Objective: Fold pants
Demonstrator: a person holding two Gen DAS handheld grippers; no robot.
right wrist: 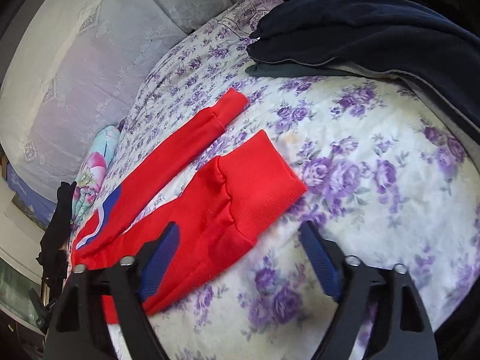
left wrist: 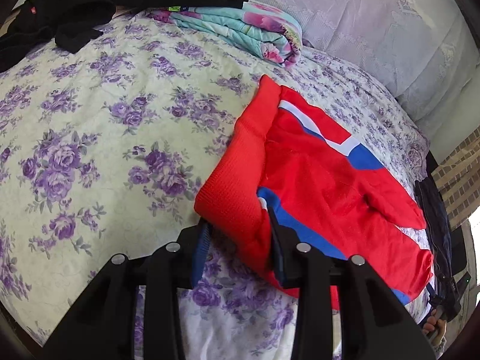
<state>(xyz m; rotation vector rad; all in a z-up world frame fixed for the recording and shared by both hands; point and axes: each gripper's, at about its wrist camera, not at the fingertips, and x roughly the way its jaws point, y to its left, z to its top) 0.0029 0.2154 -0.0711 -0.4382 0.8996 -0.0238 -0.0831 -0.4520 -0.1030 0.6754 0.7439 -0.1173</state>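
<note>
Red pants (left wrist: 315, 174) with blue and white stripes lie on a bed with a purple-flowered sheet (left wrist: 90, 120). In the left wrist view my left gripper (left wrist: 238, 225) is shut on the near corner of the ribbed red waistband (left wrist: 234, 162), with the cloth bunched between its blue pads. The right wrist view shows both legs spread apart; the nearer leg (right wrist: 210, 210) ends in a wide ribbed cuff (right wrist: 258, 174). My right gripper (right wrist: 240, 231) stands open over that leg. Its left finger (right wrist: 168, 240) is above the red cloth, and its right finger (right wrist: 315, 246) is over the bare sheet.
Black clothes (left wrist: 75, 9) lie at the far left of the bed, next to a folded floral blanket (left wrist: 246, 30). A lace-covered pillow (left wrist: 375, 24) lines the far side. Dark navy garments (right wrist: 360, 21) are piled beyond the cuffs. The bed edge drops off at the right (left wrist: 438, 225).
</note>
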